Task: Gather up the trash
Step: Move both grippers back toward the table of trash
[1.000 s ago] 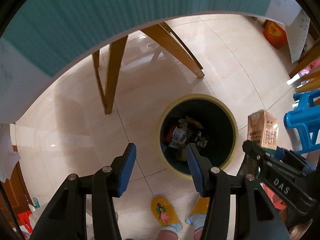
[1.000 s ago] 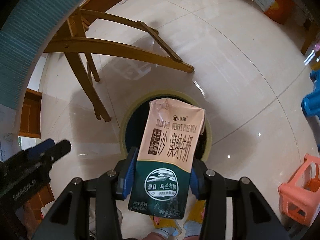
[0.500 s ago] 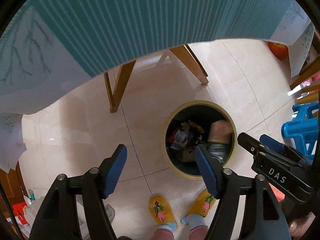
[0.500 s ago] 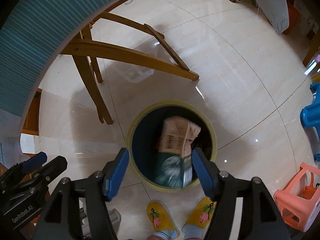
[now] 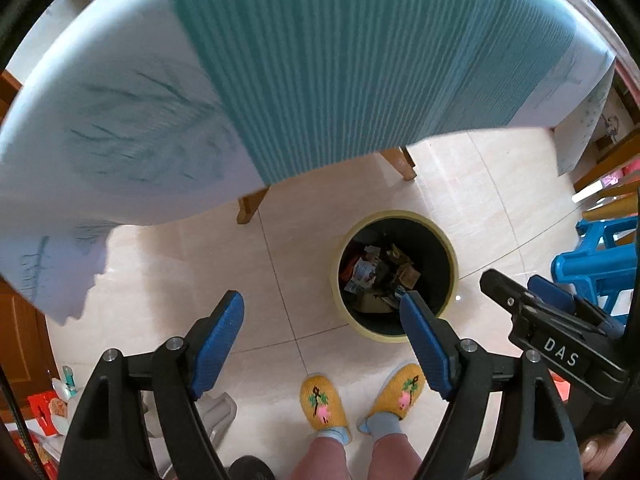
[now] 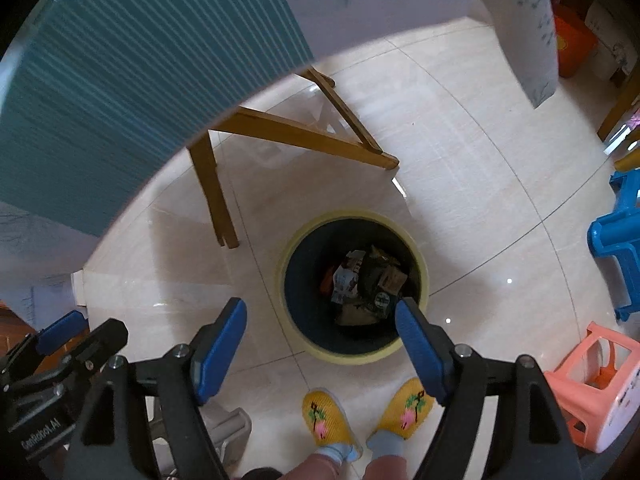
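The left gripper (image 5: 320,316) and right gripper (image 6: 322,322) were held wide apart and empty above the tiled floor (image 6: 480,152), their jaws having just been opening. The milk carton (image 6: 380,284) was seen below them among the rubbish inside the yellow-rimmed bin (image 6: 425,276), beside the table leg (image 6: 212,188). Yellow slippers (image 6: 328,420) were visible nearby.

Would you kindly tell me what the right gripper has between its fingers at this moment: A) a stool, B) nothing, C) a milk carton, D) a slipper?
B: the right gripper stands open with only floor and the bin seen beyond its blue fingers; its jaws have just been opening.
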Tool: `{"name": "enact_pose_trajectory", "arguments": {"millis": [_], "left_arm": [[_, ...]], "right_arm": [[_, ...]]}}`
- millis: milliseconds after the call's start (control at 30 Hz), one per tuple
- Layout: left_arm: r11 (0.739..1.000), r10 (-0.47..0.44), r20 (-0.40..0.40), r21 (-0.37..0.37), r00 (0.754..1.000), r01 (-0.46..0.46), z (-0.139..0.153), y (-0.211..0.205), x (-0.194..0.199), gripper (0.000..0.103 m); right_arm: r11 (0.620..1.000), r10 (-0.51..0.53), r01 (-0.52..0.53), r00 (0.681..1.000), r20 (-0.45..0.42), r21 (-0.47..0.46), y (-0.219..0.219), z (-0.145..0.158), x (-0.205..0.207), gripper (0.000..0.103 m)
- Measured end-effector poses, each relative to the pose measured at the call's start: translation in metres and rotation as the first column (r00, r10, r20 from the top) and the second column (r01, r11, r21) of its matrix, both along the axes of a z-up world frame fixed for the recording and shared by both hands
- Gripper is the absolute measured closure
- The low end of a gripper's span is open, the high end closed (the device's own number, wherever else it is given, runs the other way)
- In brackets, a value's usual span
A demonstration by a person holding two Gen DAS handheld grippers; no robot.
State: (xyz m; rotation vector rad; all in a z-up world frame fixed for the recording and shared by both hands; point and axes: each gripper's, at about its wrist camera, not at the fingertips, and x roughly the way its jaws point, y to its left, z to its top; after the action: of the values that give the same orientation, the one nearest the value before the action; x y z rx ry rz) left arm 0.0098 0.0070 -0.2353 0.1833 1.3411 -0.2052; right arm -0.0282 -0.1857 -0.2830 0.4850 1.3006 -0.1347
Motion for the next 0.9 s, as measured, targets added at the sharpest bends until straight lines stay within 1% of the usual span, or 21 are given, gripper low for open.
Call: {"name": "enact_pose_trajectory", "arguments": {"millis": [67, 167, 367, 400, 533, 600, 767, 900], "left_arm": [[1.0, 0.008, 0.003, -0.009, 1.0, -0.008, 0.023, 0.005, 0.0, 0.024], [1.0, 0.013, 0.021, -0.02, 1.0, -0.013, 0.059, 0.015, -0.003, 0.024], [0.999, 0.031, 0.069, -0.047, 0.997, -0.028, 0.125, 0.031, -0.007, 0.024], [0.998, 0.036, 0.078, -0.052, 0.996, -0.032, 0.135, 0.032, -0.007, 0.024], [0.996, 0.054, 0.125, -0.08, 0.991, -0.045, 0.177, 0.036, -0.009, 0.024], [0.994, 0.065, 0.155, -0.095, 0.986, -0.051, 0.196, 0.036, -0.009, 0.024], [0.989, 0.097, 0.235, -0.13, 0.967, -0.068, 0.247, 0.037, -0.011, 0.024], [0.983, 0.134, 0.279, -0.158, 0.951, -0.092, 0.275, 0.036, -0.008, 0.024]], "right_arm": [[1.0, 0.006, -0.006, 1.0, -0.002, 0.005, 0.002, 0.016, -0.004, 0.026], [1.0, 0.023, -0.023, 1.0, 0.003, 0.006, 0.005, 0.049, -0.011, 0.026], [0.998, 0.068, -0.069, 0.996, 0.059, 0.009, 0.011, 0.125, -0.018, 0.026], [0.997, 0.079, -0.079, 0.994, 0.075, 0.003, 0.012, 0.141, -0.019, 0.026], [0.994, 0.111, -0.109, 0.985, 0.133, -0.02, 0.011, 0.187, -0.02, 0.026], [0.991, 0.134, -0.129, 0.977, 0.165, -0.04, 0.01, 0.211, -0.02, 0.026], [0.983, 0.18, -0.166, 0.955, 0.236, -0.079, 0.006, 0.258, -0.016, 0.026], [0.979, 0.201, -0.184, 0.939, 0.279, -0.084, 0.002, 0.282, -0.015, 0.026]]}}
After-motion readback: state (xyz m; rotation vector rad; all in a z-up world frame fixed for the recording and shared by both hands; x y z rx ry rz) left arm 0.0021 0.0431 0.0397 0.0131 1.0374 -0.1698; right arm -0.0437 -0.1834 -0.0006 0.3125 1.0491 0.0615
